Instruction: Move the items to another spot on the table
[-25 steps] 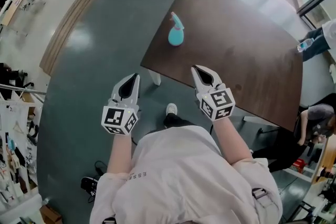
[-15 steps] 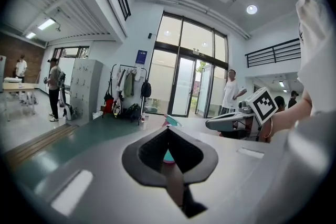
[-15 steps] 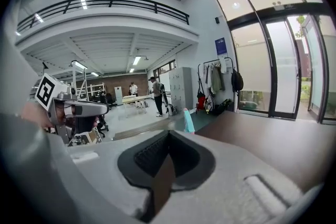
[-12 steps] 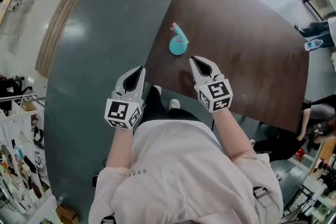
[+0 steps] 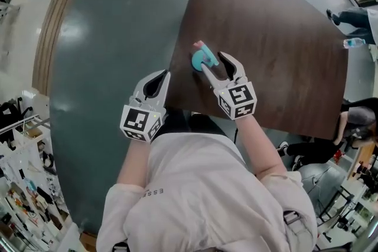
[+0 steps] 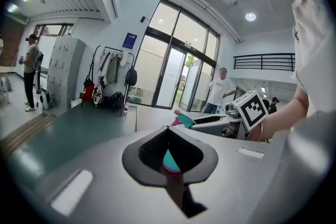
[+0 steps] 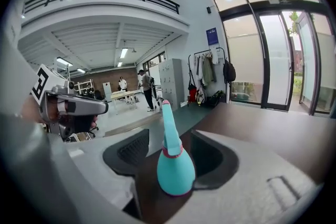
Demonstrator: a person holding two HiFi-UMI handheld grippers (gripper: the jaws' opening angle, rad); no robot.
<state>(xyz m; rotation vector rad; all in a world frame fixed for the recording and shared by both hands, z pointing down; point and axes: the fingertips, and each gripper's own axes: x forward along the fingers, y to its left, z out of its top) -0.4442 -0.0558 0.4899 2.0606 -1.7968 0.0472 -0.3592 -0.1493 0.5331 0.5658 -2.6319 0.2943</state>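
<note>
A teal squeeze bottle (image 5: 202, 59) with a pink collar and a long spout stands upright on the dark brown table (image 5: 277, 38), near its front left edge. My right gripper (image 5: 217, 63) is open; its jaws have just been opening and now stand on either side of the bottle without pressing on it. In the right gripper view the bottle (image 7: 175, 169) fills the gap of that gripper (image 7: 173, 139). My left gripper (image 5: 156, 83) hangs at the table's edge, left of the bottle, with its jaws together. The left gripper view shows its tips (image 6: 168, 131) meeting, with the bottle (image 6: 185, 120) beyond them.
The table edge (image 5: 175, 77) drops to a dark green floor (image 5: 106, 38) on the left. A person (image 5: 353, 15) stands past the table's far right corner. Coats on a rack (image 6: 107, 73), grey lockers (image 6: 65, 71) and glass doors (image 7: 273, 60) lie farther off.
Both grippers have come forward and down to the table. The right one, shut before, now has its jaws open around the teal bottle. The left has reached the table's edge.
</note>
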